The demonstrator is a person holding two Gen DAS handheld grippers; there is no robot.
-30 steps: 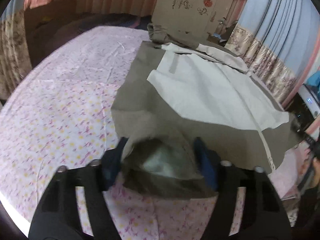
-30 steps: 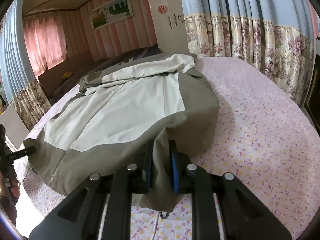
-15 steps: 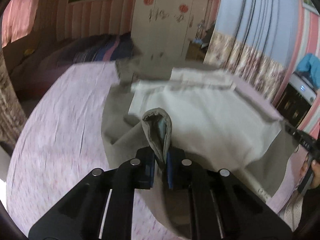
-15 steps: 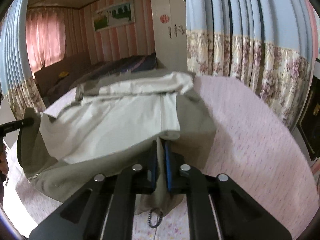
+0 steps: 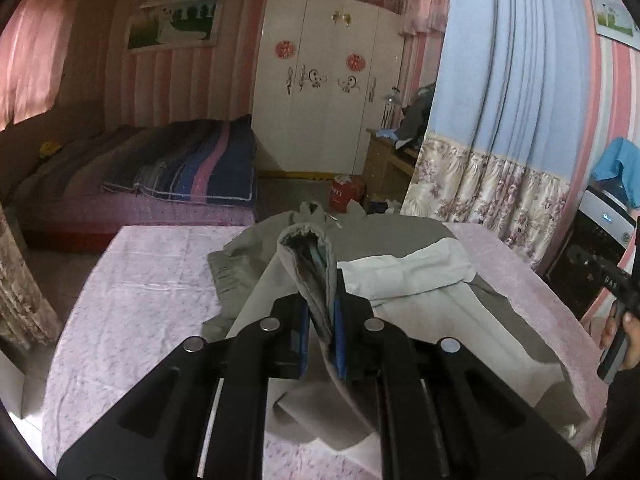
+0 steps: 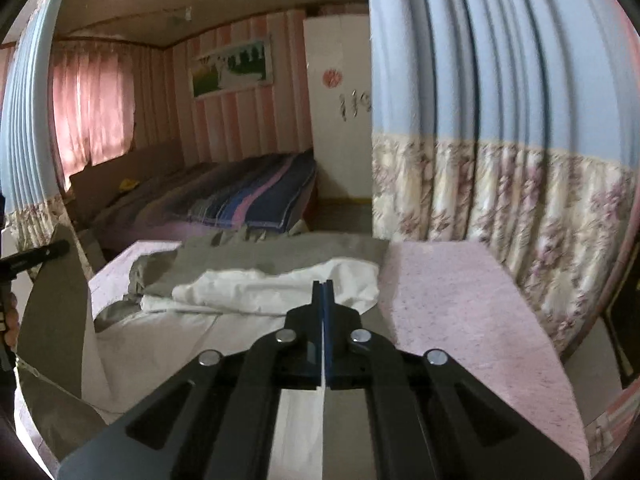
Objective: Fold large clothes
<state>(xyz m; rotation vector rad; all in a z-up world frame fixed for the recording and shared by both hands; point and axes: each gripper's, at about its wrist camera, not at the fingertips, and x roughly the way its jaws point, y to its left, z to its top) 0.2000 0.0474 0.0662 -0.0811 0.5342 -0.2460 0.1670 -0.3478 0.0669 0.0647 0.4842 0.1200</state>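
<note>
From the left wrist, the left gripper [image 5: 322,320], its jaws having just closed, pinches an upstanding cuff of the olive-and-cream fabric jacket [image 5: 424,308] spread on the pink floral bedsheet [image 5: 152,280], while from the right wrist the right gripper [image 6: 323,300], just closed too, clamps that jacket's thin edge above the sheet.

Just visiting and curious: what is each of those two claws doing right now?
Left gripper: closed on a fold of the jacket.
Right gripper: closed; whether it pinches jacket cloth cannot be told.
</note>
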